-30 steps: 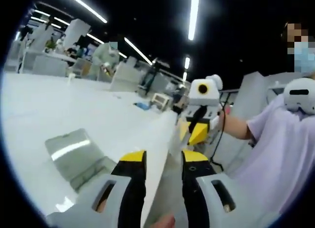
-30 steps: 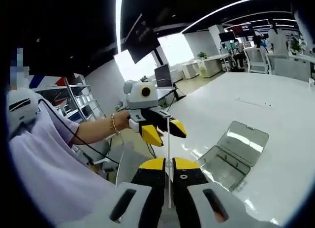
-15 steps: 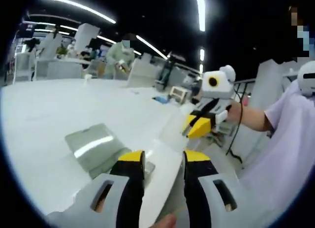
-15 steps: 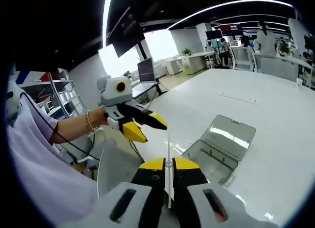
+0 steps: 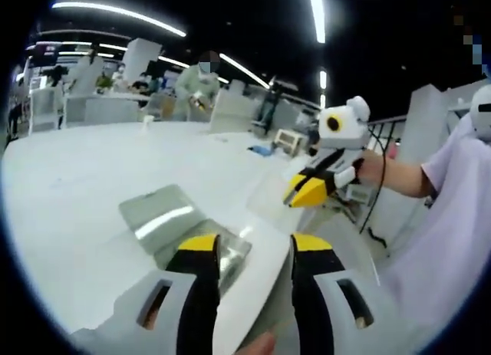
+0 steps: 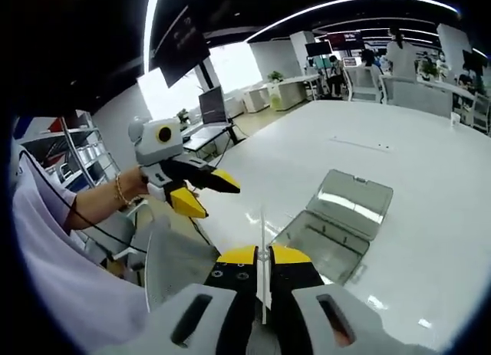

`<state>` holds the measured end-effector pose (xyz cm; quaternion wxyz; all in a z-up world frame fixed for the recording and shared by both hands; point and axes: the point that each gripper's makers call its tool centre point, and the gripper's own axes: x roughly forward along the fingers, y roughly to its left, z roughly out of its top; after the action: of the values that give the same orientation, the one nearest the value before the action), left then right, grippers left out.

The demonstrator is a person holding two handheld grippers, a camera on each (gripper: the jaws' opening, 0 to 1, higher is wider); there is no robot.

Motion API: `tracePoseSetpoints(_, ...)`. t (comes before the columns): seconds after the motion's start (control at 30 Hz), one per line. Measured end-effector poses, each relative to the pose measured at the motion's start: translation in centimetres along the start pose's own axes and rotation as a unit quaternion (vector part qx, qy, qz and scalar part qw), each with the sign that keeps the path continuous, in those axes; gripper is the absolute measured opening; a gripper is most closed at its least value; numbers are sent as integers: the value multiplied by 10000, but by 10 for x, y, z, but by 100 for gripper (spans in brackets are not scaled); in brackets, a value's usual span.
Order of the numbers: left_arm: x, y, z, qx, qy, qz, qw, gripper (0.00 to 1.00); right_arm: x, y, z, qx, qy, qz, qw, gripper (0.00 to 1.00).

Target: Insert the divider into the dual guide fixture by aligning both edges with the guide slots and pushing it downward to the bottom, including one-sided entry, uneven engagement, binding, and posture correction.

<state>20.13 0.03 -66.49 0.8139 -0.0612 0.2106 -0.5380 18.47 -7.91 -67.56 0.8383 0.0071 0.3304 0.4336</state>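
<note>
The divider [image 6: 262, 240], a thin clear sheet, is pinched edge-on between the closed jaws of the right gripper [image 6: 262, 254] and is carried in the air above the white table [image 6: 430, 179]; in the left gripper view the same sheet [image 5: 272, 194] is seen held at the yellow tips of the right gripper [image 5: 307, 192]. The left gripper [image 5: 249, 248] is seen with its jaws apart and nothing between them, while in the right gripper view it [image 6: 201, 190] is seen off to the left, well apart from the sheet. The fixture [image 6: 337, 225], a clear box with a raised flap, lies on the table beyond the sheet; in the left gripper view it [image 5: 184, 225] sits just past the left jaw. Compared with a second ago, the fixture is seen larger and closer to the jaws in the left gripper view, and the left gripper is seen farther from the sheet in the right gripper view, so both hands are judged to have been brought toward the fixture. No edge is yet seated in a guide slot; the approach is judged nearly done, with alignment of both edges over the slots still to be made.
</note>
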Motion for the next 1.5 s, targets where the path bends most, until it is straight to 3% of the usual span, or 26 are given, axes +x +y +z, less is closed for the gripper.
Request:
tracePoseSetpoints(0.33,-11,6,-3,58,27,-23,10000,36,7,0,1,190,74,-330,9992,0)
tracePoseSetpoints(0.77,-21,15,-6,184,65,-48,9998,37,17,-12,14,253,2,-1121,9934,0)
tracePoseSetpoints(1.1,-32,28,-13,358,215,-15,9991,38,23,-34,3,1059,28,-1805,9779,0)
tracePoseSetpoints(1.5,-35,37,-15,475,227,-13,9986,39,36,-46,2,1394,275,-2260,9637,0)
